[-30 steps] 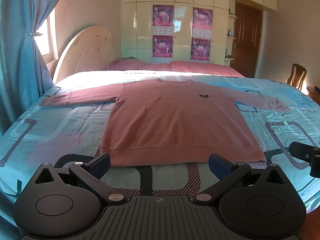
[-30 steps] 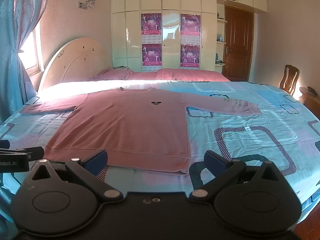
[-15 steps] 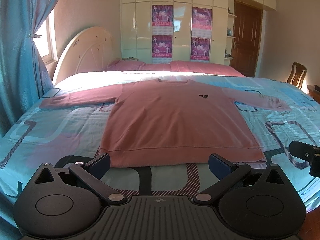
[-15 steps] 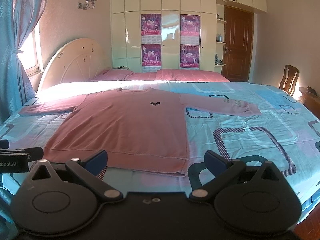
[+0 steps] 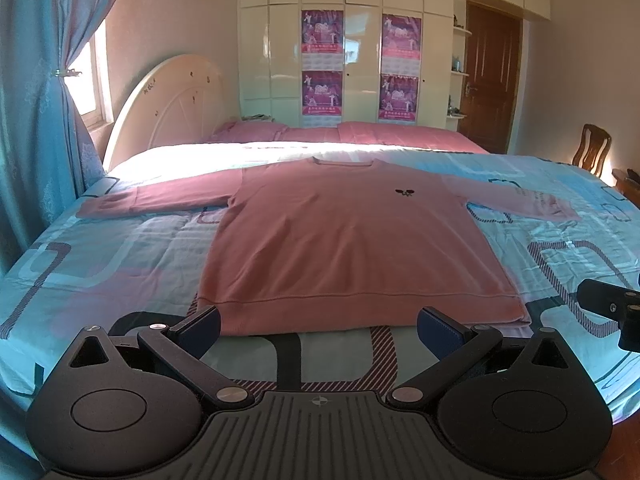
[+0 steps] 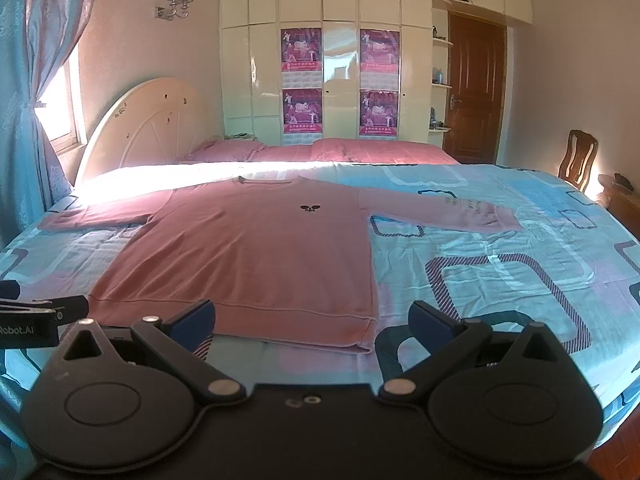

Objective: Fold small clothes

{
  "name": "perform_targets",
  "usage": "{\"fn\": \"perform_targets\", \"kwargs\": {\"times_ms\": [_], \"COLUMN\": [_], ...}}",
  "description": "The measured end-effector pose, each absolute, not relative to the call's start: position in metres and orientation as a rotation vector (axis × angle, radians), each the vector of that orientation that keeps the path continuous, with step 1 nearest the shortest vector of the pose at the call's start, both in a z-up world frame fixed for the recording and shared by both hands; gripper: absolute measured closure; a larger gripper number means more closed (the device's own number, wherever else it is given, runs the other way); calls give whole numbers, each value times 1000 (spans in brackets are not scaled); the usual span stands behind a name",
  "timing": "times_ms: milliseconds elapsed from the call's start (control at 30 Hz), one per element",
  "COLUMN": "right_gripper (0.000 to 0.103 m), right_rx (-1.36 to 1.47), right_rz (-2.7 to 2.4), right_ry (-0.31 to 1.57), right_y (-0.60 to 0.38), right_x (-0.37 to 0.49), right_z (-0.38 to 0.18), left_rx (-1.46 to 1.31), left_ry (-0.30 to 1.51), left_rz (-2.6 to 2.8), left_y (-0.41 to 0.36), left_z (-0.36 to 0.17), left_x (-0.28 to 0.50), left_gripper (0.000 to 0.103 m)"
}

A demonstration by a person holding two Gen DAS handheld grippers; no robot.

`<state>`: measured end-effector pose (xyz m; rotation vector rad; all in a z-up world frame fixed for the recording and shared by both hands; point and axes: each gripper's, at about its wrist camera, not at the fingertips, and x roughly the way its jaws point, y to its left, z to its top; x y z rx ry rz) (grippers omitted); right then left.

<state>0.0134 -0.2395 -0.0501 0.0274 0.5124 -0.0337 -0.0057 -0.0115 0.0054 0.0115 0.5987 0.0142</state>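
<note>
Both grippers, left gripper [image 5: 318,326] and right gripper [image 6: 312,318], are wide open and hold nothing. Just ahead lies the pink sweater [image 5: 352,248], flat on the bed [image 5: 120,264], bottom edge nearest them, sleeves out sideways.

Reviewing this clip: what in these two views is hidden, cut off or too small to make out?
- Printing on the sweater's right sleeve: too small, both views.
- Posters on the wardrobe: text too small.
- Right hand-held gripper in the left view: cut off by the edge.
- The person holding them: out of frame.
</note>
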Motion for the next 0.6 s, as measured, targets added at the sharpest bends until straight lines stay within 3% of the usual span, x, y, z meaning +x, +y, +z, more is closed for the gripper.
{"fn": "perform_targets", "kwargs": {"times_ms": [600], "right_gripper": [1], "right_rx": [24], "right_rz": [-31], "right_ry": [513], "right_y": [-236], "right_x": [14], "right_z": [-48], "left_rx": [13], "left_ry": [600], "left_rz": [16], "left_y": [-11], "left_z": [6], "left_x": [-5], "left_gripper": [0]}}
